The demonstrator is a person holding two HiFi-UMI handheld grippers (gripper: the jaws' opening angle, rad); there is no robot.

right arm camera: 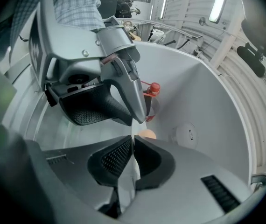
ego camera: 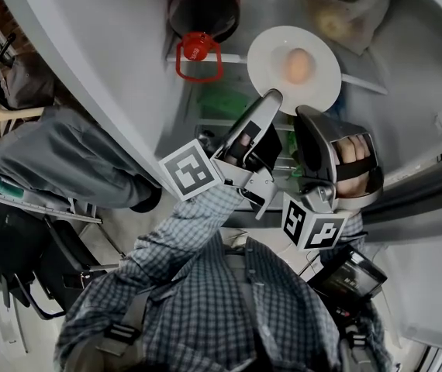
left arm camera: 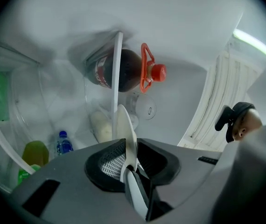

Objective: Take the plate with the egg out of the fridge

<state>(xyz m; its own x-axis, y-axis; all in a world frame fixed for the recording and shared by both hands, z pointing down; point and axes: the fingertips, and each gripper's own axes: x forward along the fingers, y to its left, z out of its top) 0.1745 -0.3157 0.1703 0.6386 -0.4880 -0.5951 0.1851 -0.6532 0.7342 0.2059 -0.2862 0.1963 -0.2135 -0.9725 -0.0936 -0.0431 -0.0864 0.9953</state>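
**Both grippers clamped on the egg plate inside the fridge**

We hold the white plate [ego camera: 271, 53] by its near rim with both tools. The left gripper [ego camera: 271, 99] is closed on the rim at the plate's left side. In the left gripper view its pads pinch the plate [left arm camera: 122, 122] edge-on. The right gripper [ego camera: 305, 116] bites the same rim just beside it, and in the right gripper view its jaws are pressed together on the thin white edge [right arm camera: 133, 141].

The egg [ego camera: 298, 65] sits near the middle of the plate. The right gripper view catches it just past the jaws [right arm camera: 147, 134].

The plate is inside the fridge [ego camera: 411, 60], over a glass shelf [ego camera: 360, 82]. We cannot tell whether it rests on that shelf or hangs just above it.

To the plate's left lies a dark cola bottle [ego camera: 204, 2] on its side, its red cap [ego camera: 196, 47] pointing at us. A plastic bag [ego camera: 347, 8] of food lies behind the plate on the right.
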